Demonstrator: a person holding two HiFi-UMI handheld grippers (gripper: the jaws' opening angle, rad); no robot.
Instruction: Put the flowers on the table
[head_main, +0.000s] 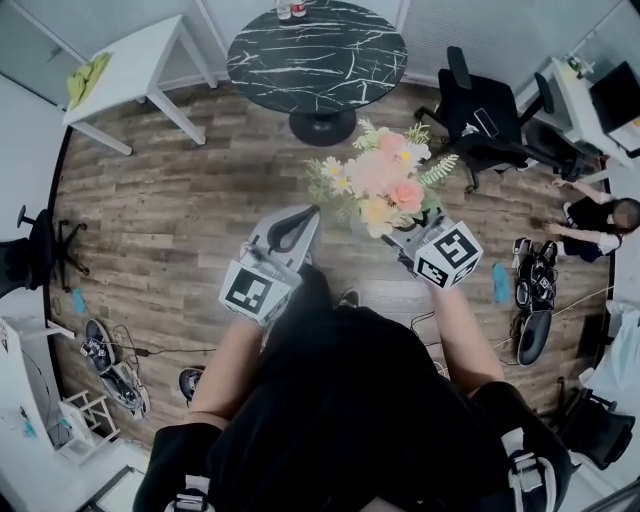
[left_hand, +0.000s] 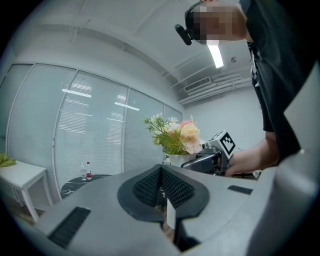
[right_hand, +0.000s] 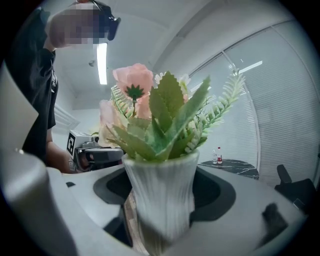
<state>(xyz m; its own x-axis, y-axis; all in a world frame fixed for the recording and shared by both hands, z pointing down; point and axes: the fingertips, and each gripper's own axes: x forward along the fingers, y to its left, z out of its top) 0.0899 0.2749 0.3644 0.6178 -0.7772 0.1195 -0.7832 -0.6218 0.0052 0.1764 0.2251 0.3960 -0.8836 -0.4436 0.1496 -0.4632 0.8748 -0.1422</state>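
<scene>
The right gripper (head_main: 398, 236) is clamped on the white ribbed ceramic vase (right_hand: 161, 192), one jaw pressed to each side. The vase stands upright, carrying the bunch of pink, peach and white flowers with green fern sprigs (head_main: 380, 180) in the air above the brown plank floor (head_main: 180, 220). The round black marble-topped table (head_main: 317, 50) lies at twelve o'clock, well apart from the flowers. At the flowers' nine o'clock, the left gripper (left_hand: 162, 192) has its jaws closed together on nothing.
</scene>
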